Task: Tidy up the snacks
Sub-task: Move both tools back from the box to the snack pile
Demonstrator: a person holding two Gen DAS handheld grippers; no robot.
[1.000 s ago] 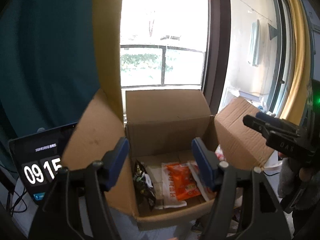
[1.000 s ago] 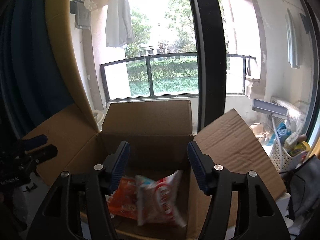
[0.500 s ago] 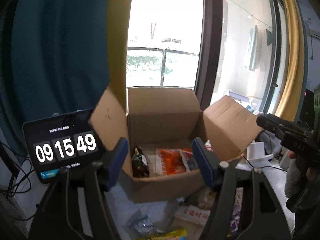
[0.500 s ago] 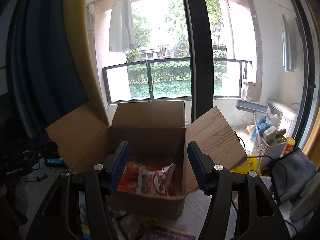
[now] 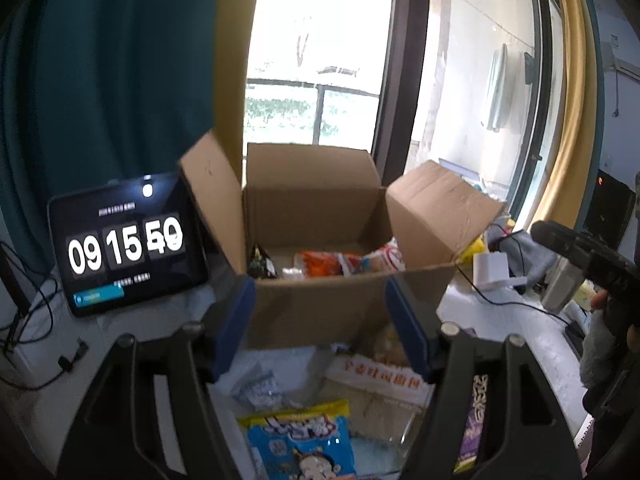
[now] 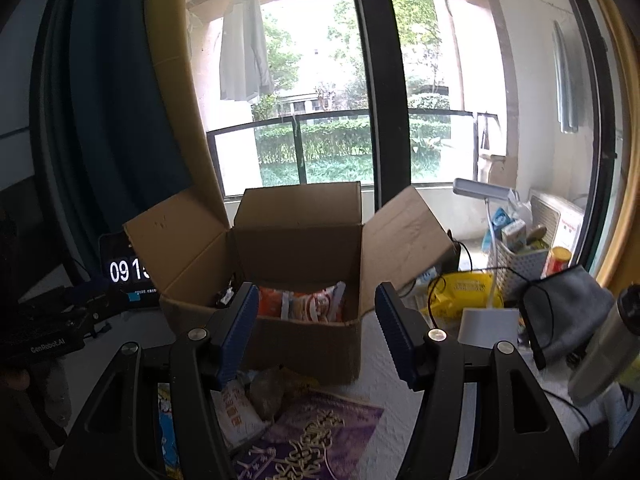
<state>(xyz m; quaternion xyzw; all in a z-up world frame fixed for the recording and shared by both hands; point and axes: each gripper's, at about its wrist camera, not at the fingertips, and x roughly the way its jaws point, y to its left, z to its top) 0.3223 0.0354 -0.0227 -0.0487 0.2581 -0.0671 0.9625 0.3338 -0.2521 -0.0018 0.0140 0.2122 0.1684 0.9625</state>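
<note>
An open cardboard box stands on the table with its flaps up. Inside lie an orange snack bag, a red-and-white bag and a dark packet. Loose snacks lie in front of the box: a blue cartoon bag, a white bag with orange print and a purple packet. My left gripper is open and empty, in front of the box. My right gripper is open and empty, also in front of the box.
A tablet clock stands left of the box with cables beside it. Right of the box are a yellow bag, a white lamp base, a grey pouch, a basket and a metal flask.
Both grippers have drawn back and away from the box, which now looks smaller. The loose snacks on the table in front have come into view. Both stay open.
</note>
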